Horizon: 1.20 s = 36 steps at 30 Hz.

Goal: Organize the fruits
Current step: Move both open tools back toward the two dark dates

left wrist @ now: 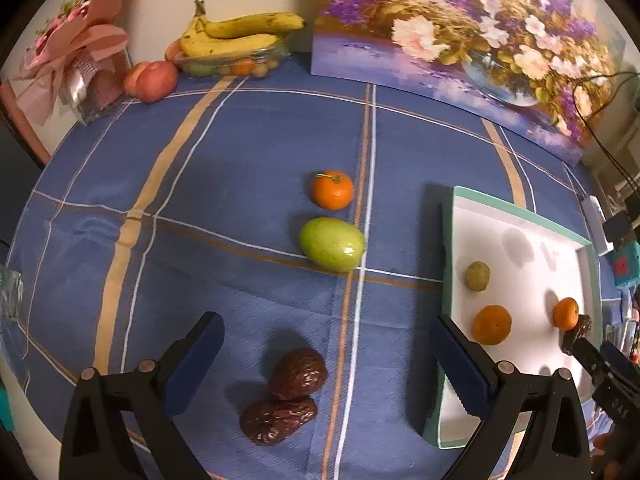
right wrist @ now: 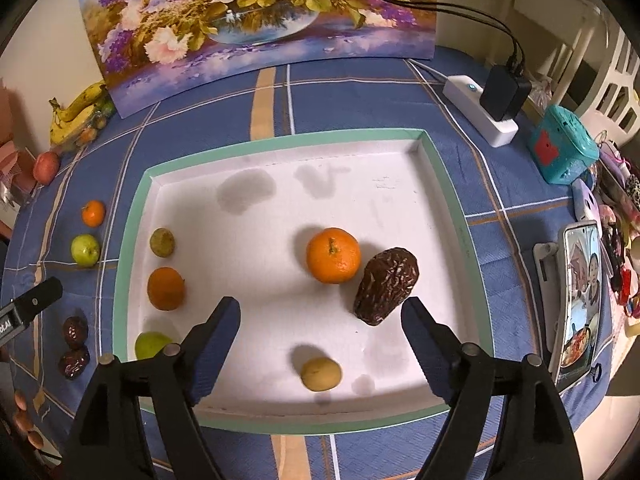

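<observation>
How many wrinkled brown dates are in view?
3: one date in the tray beside an orange, and two touching dates on the tablecloth. None appear hidden.

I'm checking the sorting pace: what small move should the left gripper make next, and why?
Probably lower the open left gripper onto the nearer dried date: two dates lie on the cloth between its fingers, outside the tray, and it holds nothing.

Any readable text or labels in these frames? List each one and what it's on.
"OLAI": lettering on the body of the left tongs, cut off by the frame edge, so probably partial.
Faint marking on the body of the right tongs: too blurred to read.
Phone screen: photos only, any text too small to read.
Teal box: red patch, nothing legible.
</observation>
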### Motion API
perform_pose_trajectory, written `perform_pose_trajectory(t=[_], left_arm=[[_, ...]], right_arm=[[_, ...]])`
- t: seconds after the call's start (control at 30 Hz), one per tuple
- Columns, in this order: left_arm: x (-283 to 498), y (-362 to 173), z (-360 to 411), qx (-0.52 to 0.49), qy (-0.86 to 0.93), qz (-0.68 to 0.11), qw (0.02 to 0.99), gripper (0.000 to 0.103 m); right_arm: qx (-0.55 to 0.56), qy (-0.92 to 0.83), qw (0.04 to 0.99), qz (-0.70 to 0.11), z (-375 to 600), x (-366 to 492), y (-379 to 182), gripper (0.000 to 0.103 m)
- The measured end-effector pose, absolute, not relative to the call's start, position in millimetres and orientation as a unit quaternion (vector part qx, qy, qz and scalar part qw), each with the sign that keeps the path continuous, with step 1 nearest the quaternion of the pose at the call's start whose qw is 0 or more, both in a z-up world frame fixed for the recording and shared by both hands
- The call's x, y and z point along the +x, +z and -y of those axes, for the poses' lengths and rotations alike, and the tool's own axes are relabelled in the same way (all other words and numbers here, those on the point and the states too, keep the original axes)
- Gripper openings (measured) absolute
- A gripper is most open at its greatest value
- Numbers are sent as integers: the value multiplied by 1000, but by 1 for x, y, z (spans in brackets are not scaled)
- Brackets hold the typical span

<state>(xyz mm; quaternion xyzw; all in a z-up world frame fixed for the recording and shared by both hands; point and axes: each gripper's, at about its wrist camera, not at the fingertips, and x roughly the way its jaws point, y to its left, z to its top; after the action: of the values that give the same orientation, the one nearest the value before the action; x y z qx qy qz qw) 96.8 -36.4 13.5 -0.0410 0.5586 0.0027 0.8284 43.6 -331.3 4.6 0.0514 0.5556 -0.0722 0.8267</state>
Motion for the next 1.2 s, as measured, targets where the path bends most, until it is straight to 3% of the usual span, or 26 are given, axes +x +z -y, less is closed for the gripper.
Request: perform_pose_trajectory(t=[0.1,0.83,1.03,1.2], left_arm=[[95,16,30,-50,3,-558,828,103],[71,-11,-22,-91,18,-620,779,101],[60,-17,-21,-103,1,-635,765,88],[58,-25,-16,-103,-13,-652,751,67]], right_arm=[[41,-68,831,-551,325,43,7,97],[11,-39,830,-556,277,37,18,97],[-2,-28,826,-563,262,36,17,97],[-10,-23,823,-568,254,36,15,97]])
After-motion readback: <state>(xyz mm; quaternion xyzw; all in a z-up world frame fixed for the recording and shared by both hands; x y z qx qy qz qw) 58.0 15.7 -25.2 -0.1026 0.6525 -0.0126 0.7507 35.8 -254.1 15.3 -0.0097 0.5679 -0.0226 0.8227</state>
